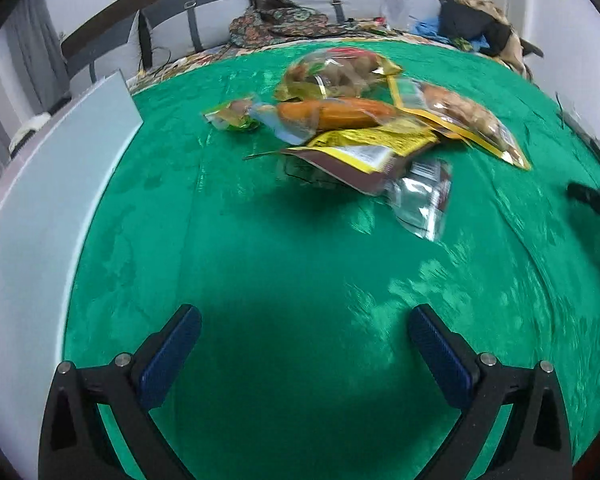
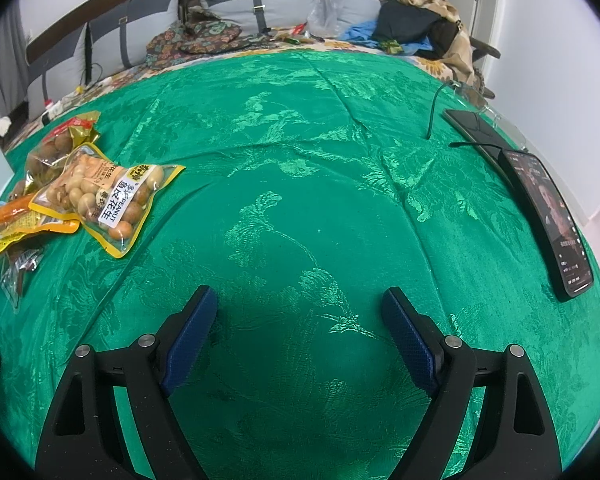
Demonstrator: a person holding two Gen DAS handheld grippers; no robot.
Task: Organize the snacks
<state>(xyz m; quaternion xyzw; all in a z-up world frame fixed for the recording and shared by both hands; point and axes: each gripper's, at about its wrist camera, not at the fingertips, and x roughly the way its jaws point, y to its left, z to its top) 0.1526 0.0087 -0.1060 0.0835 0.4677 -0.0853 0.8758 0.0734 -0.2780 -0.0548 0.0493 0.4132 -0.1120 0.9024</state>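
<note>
A pile of snack packets lies on the green cloth point(image 1: 260, 264). In the left wrist view it holds an orange sausage pack point(image 1: 332, 115), a yellow-edged peanut bag point(image 1: 460, 116), a gold bag of brown nuts point(image 1: 336, 70), a brown and yellow packet point(image 1: 360, 152) and a small green packet point(image 1: 232, 114). My left gripper point(image 1: 304, 324) is open and empty, short of the pile. In the right wrist view the peanut bag point(image 2: 108, 200) and the pile sit at the far left. My right gripper point(image 2: 300, 312) stands open over bare green cloth point(image 2: 320, 200), holding nothing.
A white box point(image 1: 60, 184) stands along the left edge. Two phones point(image 2: 548, 216) with a cable lie at the right edge of the cloth. Behind the cloth are grey cushions point(image 2: 236, 4), patterned fabric, a clear plastic bag point(image 2: 326, 4) and dark clothes point(image 2: 412, 24).
</note>
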